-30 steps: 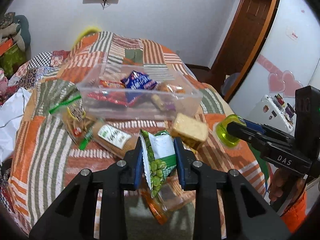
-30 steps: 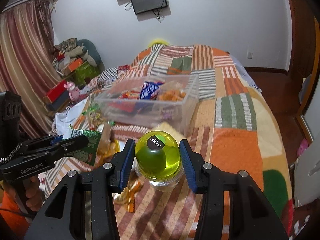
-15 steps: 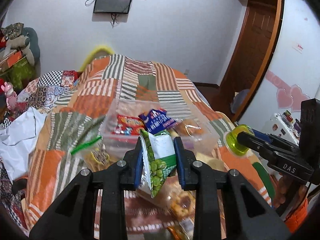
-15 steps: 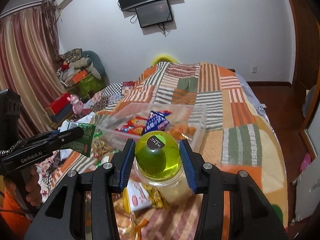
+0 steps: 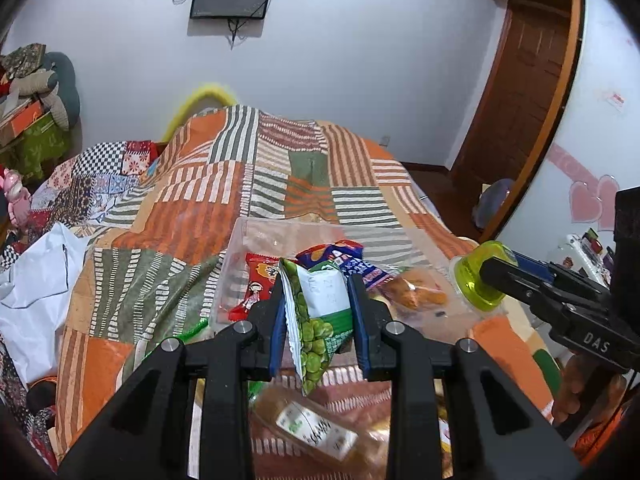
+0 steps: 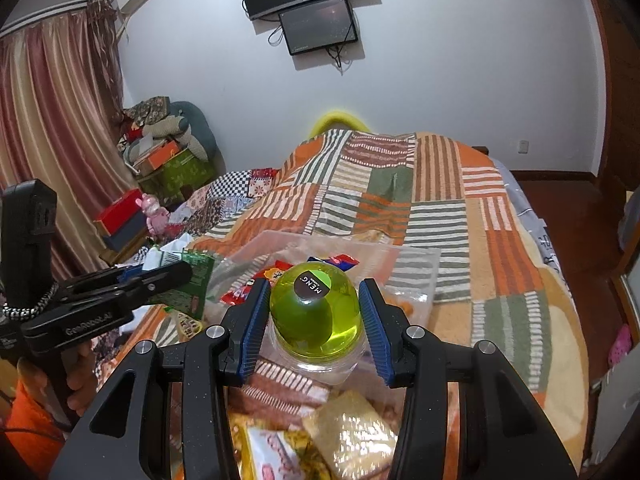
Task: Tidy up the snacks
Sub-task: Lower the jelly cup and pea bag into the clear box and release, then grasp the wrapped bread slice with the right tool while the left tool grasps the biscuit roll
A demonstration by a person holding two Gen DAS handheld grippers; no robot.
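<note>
While we look along the left gripper (image 5: 317,312), we see its blue pads pinched tight on a green pea snack packet (image 5: 316,320), which hangs between them with its lower corner drooping below the fingers. Beneath it, on the bedspread (image 5: 192,216), lies a wrapped loaf-like snack with a white label (image 5: 316,432).

Along the right gripper (image 6: 316,322), we find the two blue pads set partway apart and pressed against the sides of a clear cup of yellow-green jelly (image 6: 316,316), dome side facing the camera, with a dark round sticker on top. Close under this gripper lie a yellow packet (image 6: 276,456) and a wrapped pale cake (image 6: 352,436). In the left wrist view the same cup shows at the right edge, held by the black tool, with a hand (image 5: 576,388) and an orange sleeve below it. In the right wrist view the left tool enters from the left, its green packet showing past its tips.

Just beyond both held snacks we see a clear plastic box (image 5: 240,248) on the patchwork bedspread. Inside it are a red packet (image 5: 256,284), a blue packet (image 5: 352,260) and an orange-brown snack (image 5: 416,292).

Farther off, the bedspread runs to a white wall carrying a dark screen (image 6: 318,30). To the left stand a striped curtain (image 6: 48,132) and a pile of boxes and cushions (image 6: 168,144); to the right, a wooden door (image 5: 520,80).
</note>
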